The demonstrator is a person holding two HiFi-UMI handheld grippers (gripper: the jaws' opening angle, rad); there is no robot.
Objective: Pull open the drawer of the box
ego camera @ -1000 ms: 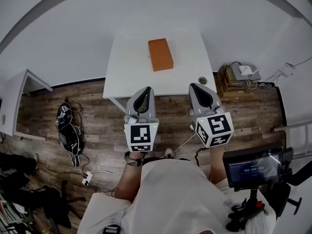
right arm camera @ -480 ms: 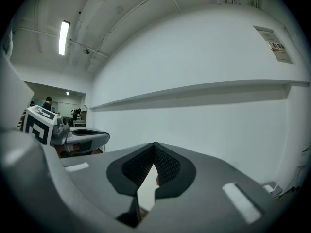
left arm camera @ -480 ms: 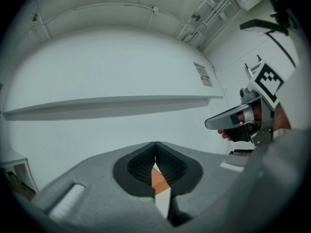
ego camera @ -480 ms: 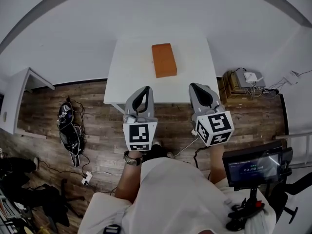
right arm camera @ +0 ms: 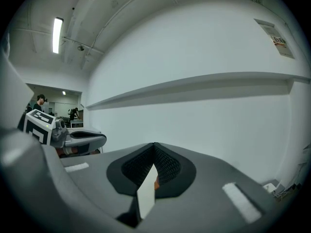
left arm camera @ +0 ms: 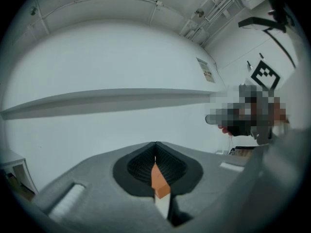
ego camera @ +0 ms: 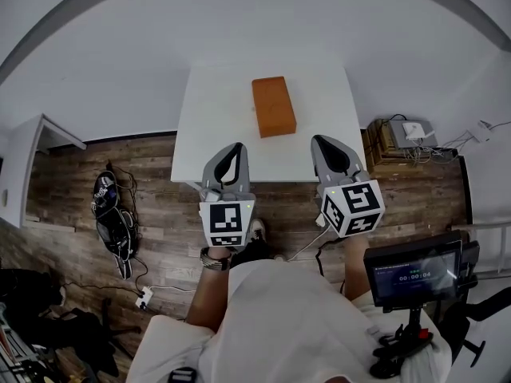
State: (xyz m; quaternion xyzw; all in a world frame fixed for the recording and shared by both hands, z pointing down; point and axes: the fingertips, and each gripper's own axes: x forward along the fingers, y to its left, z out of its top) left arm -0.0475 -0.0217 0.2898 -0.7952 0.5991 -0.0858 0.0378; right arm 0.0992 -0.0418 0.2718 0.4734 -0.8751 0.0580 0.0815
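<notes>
One orange box point(ego camera: 274, 106) sits on one white table point(ego camera: 211, 126), its inside unseen. My left claw point(ego camera: 232, 152) and right claw point(ego camera: 326, 146) are pinched together, empty.

The box point(ego camera: 274, 106) is plain orange on a white table point(ego camera: 209, 134) — the floor point(ego camera: 80, 162) is brown wood grain. Both the left gripper point(ego camera: 233, 148) and right gripper point(ego camera: 322, 142) are grey, their cubes point(ego camera: 227, 223) patterned with black-and-white squares.

1. A lab-like recording room: bare white walls, a wood-plank floor point(ego camera: 120, 158), one small white table point(ego camera: 215, 126).
2. Tangled cables point(ego camera: 112, 214) and a power strip point(ego camera: 144, 295) lie at the left; a monitor on a stand point(ego camera: 415, 271) is near right.
3. Exposed ceiling pipes point(left arm camera: 204, 13) and a strip light point(right arm camera: 57, 34) overhead.
</notes>
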